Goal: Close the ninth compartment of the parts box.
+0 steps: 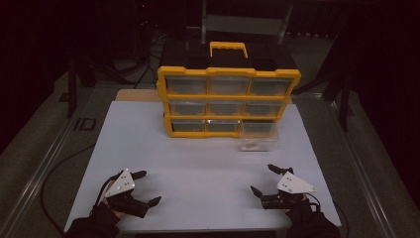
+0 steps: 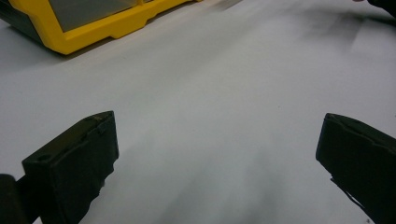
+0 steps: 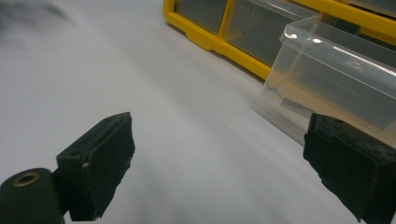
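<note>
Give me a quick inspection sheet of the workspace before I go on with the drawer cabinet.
Surface: white tabletop, bare in the middle, dimly lit.
Job's things: yellow drawer cabinet upright at the far edge, three rows of three clear drawers; the bottom-right clear drawer is pulled out toward the front, with a small dark item inside, too small to tell.
Clutter: nothing seen.
Grippers: left claw open, low at the near left; right claw open, low at the near right, nearest the pulled-out drawer; both hold nothing.
Cables: black cable loops off the table's left side.
Surroundings: dark; stands and a metal frame behind the table.
</note>
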`<state>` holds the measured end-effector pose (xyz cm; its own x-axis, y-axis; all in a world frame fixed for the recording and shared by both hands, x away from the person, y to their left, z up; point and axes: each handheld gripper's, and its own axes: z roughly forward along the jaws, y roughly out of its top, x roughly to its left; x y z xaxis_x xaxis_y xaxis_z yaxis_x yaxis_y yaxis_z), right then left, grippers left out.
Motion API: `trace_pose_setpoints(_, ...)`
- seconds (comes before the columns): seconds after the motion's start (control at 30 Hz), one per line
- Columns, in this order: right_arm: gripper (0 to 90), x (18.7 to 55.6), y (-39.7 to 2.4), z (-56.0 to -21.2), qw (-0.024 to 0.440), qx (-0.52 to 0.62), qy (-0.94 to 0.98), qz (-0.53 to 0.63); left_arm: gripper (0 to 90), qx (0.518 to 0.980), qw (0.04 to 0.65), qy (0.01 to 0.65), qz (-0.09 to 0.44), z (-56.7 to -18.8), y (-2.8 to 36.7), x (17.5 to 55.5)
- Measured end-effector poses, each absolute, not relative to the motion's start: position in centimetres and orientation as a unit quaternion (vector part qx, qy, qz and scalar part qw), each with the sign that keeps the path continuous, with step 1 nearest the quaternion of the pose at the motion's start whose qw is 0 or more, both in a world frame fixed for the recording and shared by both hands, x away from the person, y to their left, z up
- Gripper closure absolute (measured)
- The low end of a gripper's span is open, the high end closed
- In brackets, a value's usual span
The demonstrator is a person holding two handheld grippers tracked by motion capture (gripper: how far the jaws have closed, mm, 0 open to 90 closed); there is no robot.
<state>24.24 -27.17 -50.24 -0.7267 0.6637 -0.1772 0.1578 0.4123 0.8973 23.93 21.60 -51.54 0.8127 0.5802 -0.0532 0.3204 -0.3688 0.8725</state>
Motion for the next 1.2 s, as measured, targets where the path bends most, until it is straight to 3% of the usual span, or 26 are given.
trace_pose_setpoints(0.97, 8.3, 23.9, -26.3, -48.7, 0.263, 0.246, 0.8, 0.481, 0.0, 0.815, 0.495, 0.272, 0.133, -51.4, 21.6, 23.8)
trace_pose_setpoints(1.2, 8.3, 24.1, -25.8, -47.2, 0.282, 0.248, 0.792, 0.481, 0.0, 0.815, 0.495, 0.274, 0.129, -51.5, 21.6, 23.8)
